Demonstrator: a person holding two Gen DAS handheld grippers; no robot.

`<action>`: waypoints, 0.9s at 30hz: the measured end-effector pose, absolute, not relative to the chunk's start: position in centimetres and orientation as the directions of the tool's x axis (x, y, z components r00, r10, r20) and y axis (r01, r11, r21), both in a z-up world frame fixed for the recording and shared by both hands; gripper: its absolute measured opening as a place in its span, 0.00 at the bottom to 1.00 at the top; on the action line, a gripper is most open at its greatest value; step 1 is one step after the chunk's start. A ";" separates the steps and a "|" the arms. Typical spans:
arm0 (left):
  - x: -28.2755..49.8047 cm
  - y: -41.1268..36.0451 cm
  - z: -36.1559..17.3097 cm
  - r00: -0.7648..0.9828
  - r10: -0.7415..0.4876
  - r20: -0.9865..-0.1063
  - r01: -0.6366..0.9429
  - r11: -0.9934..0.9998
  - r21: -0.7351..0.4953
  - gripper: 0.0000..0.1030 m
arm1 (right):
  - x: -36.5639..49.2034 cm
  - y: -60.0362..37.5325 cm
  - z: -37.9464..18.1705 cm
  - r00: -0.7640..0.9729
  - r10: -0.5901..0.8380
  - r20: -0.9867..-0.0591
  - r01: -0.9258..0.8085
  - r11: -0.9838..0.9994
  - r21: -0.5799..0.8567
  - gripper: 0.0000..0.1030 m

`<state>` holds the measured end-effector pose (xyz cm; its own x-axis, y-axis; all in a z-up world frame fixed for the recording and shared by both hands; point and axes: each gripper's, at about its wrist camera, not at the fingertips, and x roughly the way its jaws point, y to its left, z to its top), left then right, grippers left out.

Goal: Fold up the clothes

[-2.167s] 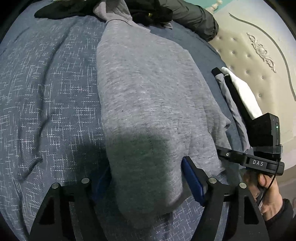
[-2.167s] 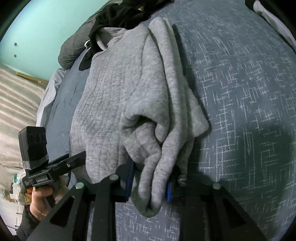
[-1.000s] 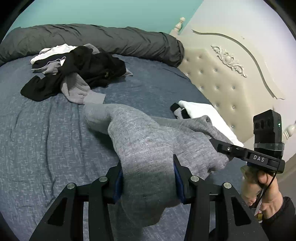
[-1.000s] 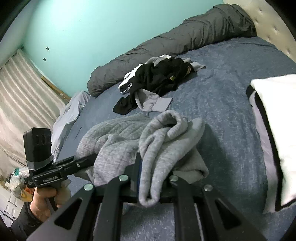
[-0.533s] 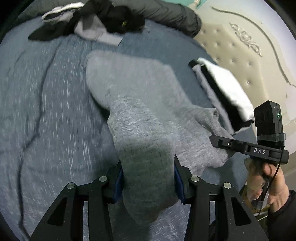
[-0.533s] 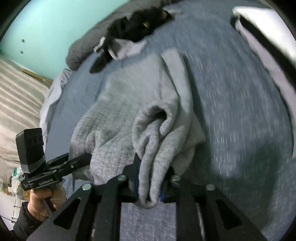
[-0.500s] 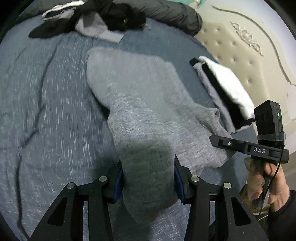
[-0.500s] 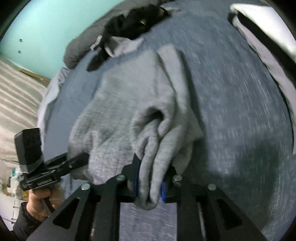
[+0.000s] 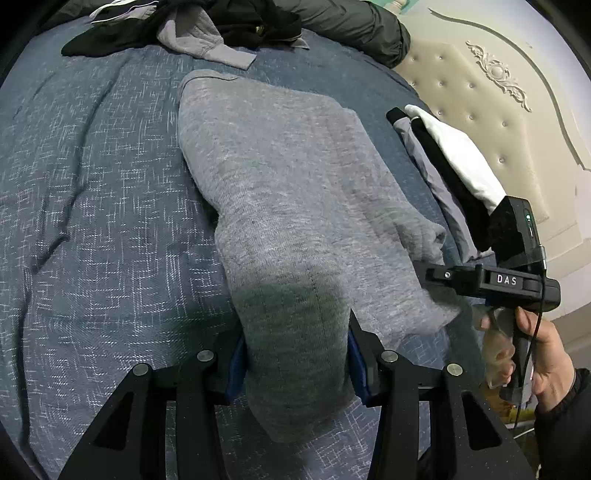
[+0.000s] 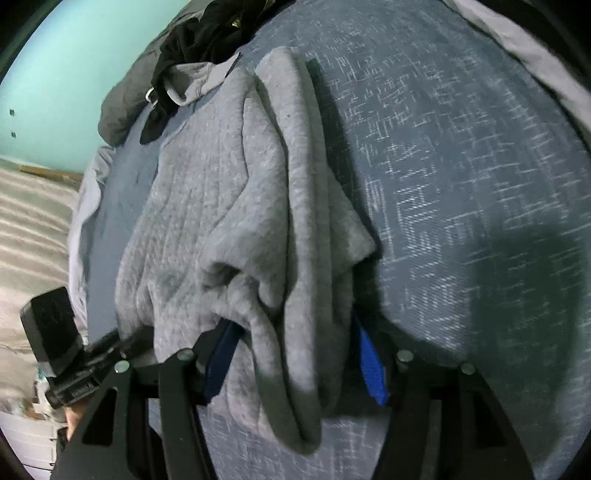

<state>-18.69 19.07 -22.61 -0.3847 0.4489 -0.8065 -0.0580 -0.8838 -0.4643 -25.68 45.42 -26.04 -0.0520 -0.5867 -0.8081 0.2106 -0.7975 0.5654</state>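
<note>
A grey sweatshirt (image 9: 295, 206) lies stretched out on the blue patterned bed cover (image 9: 92, 192), running from the near edge toward the far side of the bed. The left gripper (image 9: 295, 360) has its jaws closed on the near end of the garment, blue pads pressed against a thick bunch of fabric that hangs down between them. The right gripper (image 10: 295, 354) sits at the other near corner, where the cloth is folded into several ridges; its jaws are opening, the folds lie between them, and the right pad stands clear of the fabric. In the left wrist view a hand (image 9: 532, 354) holds the right gripper's handle at the right. At the far end of the bed is a heap of black and grey clothes (image 9: 207, 26) in front of a dark bolster (image 9: 362, 26). To the right, beside the tufted headboard (image 9: 498, 122), rests a folded pile topped in white (image 9: 454, 162).
</note>
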 end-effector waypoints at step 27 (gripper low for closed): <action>-21.7 20.2 -9.2 -0.582 0.412 -0.701 -0.162 -0.904 -0.396 0.46 | -27.2 45.9 -12.1 -0.245 -0.727 -0.641 0.418 -0.676 0.607 0.16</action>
